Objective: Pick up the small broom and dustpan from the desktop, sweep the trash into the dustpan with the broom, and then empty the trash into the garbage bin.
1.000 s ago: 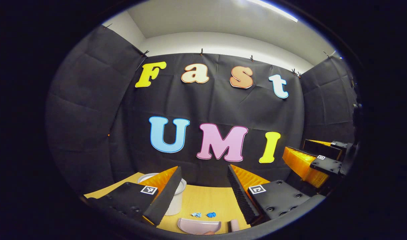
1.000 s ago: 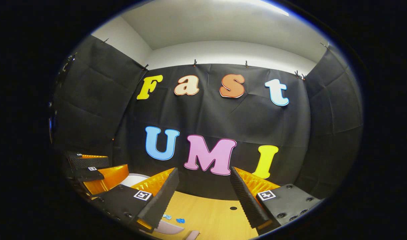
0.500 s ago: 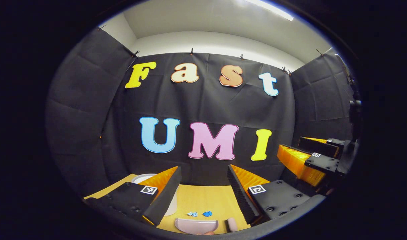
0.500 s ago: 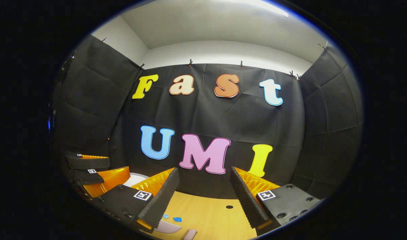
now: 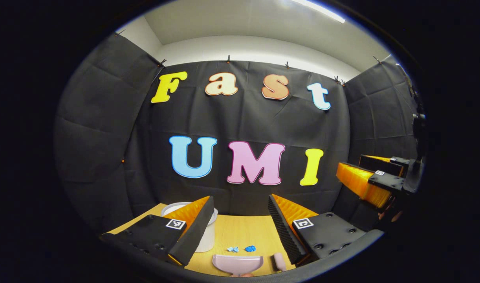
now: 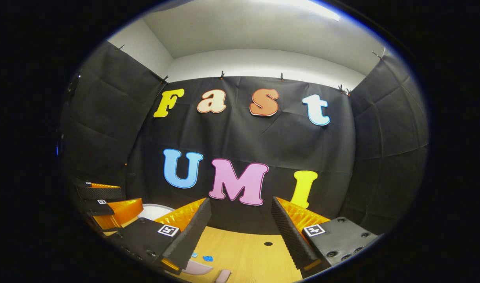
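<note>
On the wooden desktop [image 5: 240, 232], a pink dustpan [image 5: 237, 264] lies at the near edge below my left gripper [image 5: 240, 197], which hovers open and holds nothing. A pink broom [image 5: 278, 261] lies just right of the dustpan. Two bits of blue trash [image 5: 242, 249] sit just beyond the dustpan. The white garbage bin [image 5: 206, 237] stands to the left, partly behind my left finger. My right gripper [image 6: 240, 200] is open too, above the desktop [image 6: 248, 255]. Below it, at lower left, lie the trash [image 6: 207, 258], dustpan [image 6: 196, 268] and broom [image 6: 223, 276].
The right gripper [image 5: 350, 162] hangs at the right edge of the left gripper view. The left gripper [image 6: 130, 196] is at the left of the right gripper view, before the bin [image 6: 155, 212]. A small dark hole [image 6: 268, 243] marks the desktop. Black cloth walls close in the back and sides.
Both grippers drifted slightly and stayed open. More of the dustpan and broom now shows in the left gripper view, and the right gripper sits higher there.
</note>
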The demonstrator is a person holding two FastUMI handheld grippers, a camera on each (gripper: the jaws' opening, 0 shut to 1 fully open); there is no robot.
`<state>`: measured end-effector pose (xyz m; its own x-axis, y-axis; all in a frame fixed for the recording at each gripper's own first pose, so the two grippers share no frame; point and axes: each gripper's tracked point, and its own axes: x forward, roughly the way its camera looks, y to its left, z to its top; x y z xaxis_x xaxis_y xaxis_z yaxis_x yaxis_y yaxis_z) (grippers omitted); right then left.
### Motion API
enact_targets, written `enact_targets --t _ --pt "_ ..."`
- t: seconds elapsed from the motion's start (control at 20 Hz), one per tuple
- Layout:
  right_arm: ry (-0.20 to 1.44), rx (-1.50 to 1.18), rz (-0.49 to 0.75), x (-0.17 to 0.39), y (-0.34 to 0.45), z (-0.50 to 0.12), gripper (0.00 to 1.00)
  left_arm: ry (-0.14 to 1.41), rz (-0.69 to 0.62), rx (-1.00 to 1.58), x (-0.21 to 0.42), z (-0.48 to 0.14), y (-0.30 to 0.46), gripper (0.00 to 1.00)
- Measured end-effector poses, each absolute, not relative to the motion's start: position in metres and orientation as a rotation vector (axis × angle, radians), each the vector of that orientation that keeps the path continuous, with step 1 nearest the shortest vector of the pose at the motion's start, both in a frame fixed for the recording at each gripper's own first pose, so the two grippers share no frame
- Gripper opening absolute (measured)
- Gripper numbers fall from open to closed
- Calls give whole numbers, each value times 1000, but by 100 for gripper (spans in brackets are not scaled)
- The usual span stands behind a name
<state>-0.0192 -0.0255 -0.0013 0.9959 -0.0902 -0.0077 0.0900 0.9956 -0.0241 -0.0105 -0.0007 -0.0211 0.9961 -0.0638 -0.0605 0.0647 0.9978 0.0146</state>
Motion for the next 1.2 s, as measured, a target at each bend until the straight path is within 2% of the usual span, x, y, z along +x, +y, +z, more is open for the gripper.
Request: enact_targets --t 0.4,0.6,0.65,0.7,0.95,1.05,1.15,1.2 --pt "40 -3 -112 -21 -28 -14 96 136 -46 16 -16 -43 7 82" --pt "54 8 -104 -21 -25 -17 100 132 -45 40 -16 -41 4 82" --pt "57 9 -104 -21 -25 -18 97 130 -48 43 -17 -42 4 82" --pt "62 10 -102 -21 -24 -20 100 128 -51 45 -18 -42 3 82" --pt "107 18 -94 -25 -20 -34 100 180 -63 26 -21 -59 -1 82" --pt "106 18 -101 -25 -22 -34 96 186 -63 32 -22 -61 -1 82" --pt "115 24 -104 -23 -21 -37 100 199 -71 42 -22 -64 -3 82" --pt "119 29 -104 -21 -21 -37 96 211 -77 47 -22 -66 -5 82"
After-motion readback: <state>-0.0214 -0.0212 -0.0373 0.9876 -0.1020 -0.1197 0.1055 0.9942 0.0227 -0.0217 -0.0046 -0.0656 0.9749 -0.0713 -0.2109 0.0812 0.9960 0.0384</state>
